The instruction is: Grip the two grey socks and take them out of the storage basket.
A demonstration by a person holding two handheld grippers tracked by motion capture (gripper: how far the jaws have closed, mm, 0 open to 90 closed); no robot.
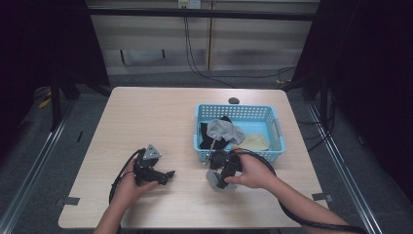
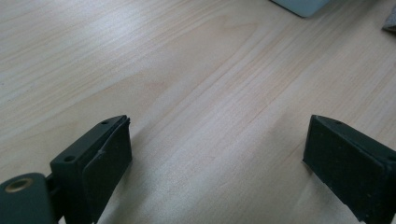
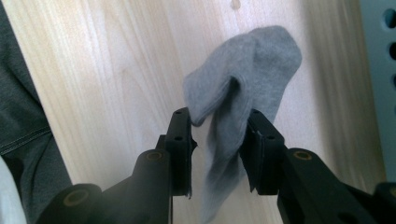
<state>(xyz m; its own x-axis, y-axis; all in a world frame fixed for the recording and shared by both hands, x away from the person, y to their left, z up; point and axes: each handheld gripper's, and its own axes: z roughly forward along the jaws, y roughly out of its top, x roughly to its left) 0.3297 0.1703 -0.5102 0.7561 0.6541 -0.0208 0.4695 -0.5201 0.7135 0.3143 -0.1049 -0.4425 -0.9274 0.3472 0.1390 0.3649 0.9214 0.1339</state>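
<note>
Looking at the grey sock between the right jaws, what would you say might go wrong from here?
1. The right gripper has its jaws around only a fold of the grey sock, and they look partly open, so the sock might slip out when lifted.
2. The loose end dangles and could snag the basket rim close by.
3. The left gripper sits open over bare table, too far away to help.

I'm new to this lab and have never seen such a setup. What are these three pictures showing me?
A person sits at a table holding a two-jaw gripper in each hand. The high view looks down from above. The other two pictures come from cameras riding on each gripper. The left gripper has its jaws wide apart over bare wood. The right gripper has its jaws around a grey sock, near a blue basket with more socks in it. Whether they already pinch the sock is hard to tell.
</note>
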